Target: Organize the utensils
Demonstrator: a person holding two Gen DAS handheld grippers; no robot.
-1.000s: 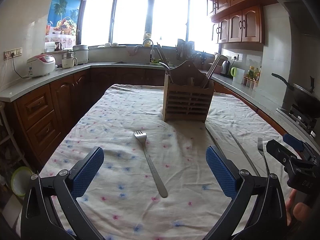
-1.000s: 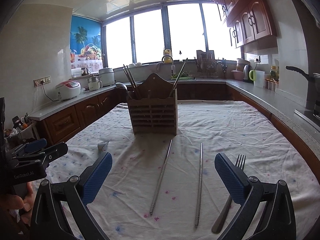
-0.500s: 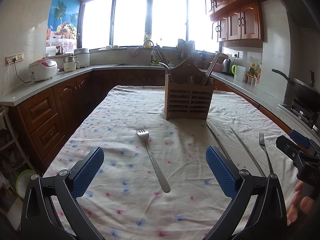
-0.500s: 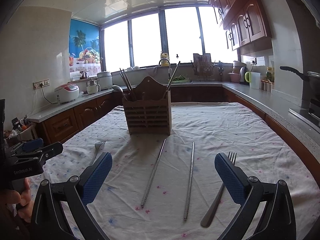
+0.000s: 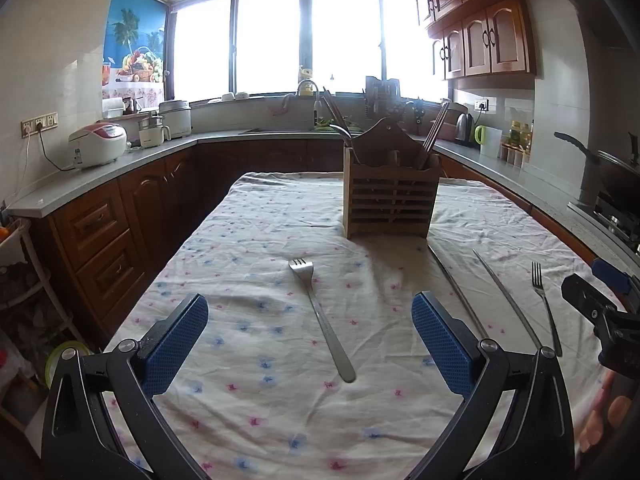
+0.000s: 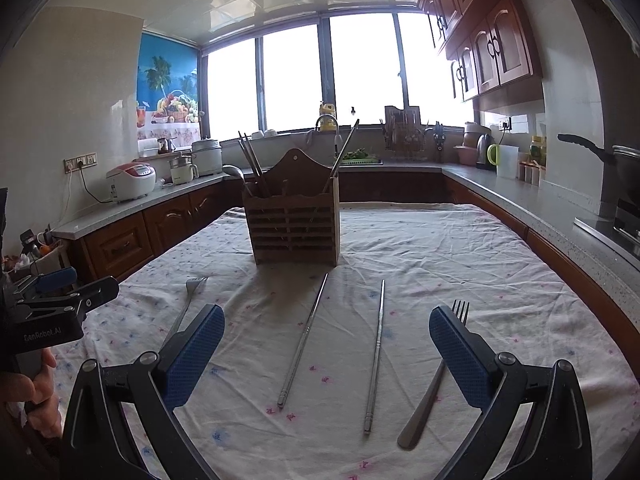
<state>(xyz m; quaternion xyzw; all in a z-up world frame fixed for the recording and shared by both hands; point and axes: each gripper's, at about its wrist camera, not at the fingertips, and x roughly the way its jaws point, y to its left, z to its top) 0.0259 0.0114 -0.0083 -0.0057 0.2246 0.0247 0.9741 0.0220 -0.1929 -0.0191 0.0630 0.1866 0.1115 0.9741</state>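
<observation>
A wooden utensil holder (image 5: 390, 204) (image 6: 294, 226) stands mid-table with chopsticks and a ladle in it. One steel fork (image 5: 322, 318) lies straight ahead of my left gripper (image 5: 310, 340), which is open and empty above the cloth. Two metal chopsticks (image 6: 304, 338) (image 6: 376, 356) lie side by side between the pads of my right gripper (image 6: 326, 356), also open and empty. A second fork (image 6: 436, 376) lies partly behind the right gripper's right pad (image 6: 456, 356). The left view shows these chopsticks (image 5: 456, 294) and that fork (image 5: 546, 308) at right.
The table wears a white floral cloth (image 5: 256, 240). Kitchen counters (image 6: 532, 200) wrap around on three sides, with a rice cooker (image 5: 98, 148) at left and a wok (image 5: 616, 176) at right. A person's hand (image 6: 28, 384) holds the other gripper at the left edge of the right view.
Both grippers have drawn back and risen a little, so the holder and utensils sit farther off. Nothing on the table has moved and both stay open.
</observation>
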